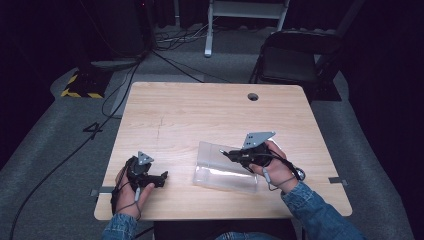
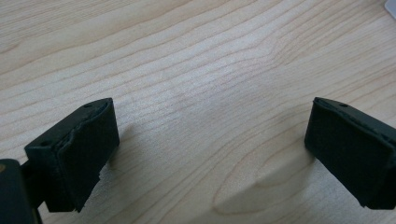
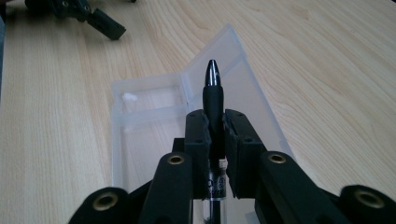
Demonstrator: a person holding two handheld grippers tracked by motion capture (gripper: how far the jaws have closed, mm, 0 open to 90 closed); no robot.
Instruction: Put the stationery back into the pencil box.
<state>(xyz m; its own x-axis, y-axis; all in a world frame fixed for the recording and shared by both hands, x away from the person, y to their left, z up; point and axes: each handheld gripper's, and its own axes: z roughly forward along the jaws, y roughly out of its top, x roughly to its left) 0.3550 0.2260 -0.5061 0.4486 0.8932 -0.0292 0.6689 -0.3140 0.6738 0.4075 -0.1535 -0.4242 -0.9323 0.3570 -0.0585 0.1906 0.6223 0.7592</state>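
The right claw point(image 3: 215, 126) is pinching a black pen point(image 3: 213, 100), its tip pointing forward just above the open clear plastic case point(image 3: 154, 119). The case lies on the wooden bench point(image 1: 200, 110). Well to the left of the case, the left claw point(image 1: 161, 179) rests on the bench, spread, with nothing between its jaws.

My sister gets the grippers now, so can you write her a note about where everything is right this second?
Right gripper: shut on the pen, tip pointing out past the jaws, above the open clear case.
Left gripper: open, holding nothing, low over the bare table at the left.
Case: lies open on the table, near the front edge, lid up; a small white bit sits in one corner.
Done: pen picked up, case opened.
Left: probably lay the pen in the case, let go, then close the lid.
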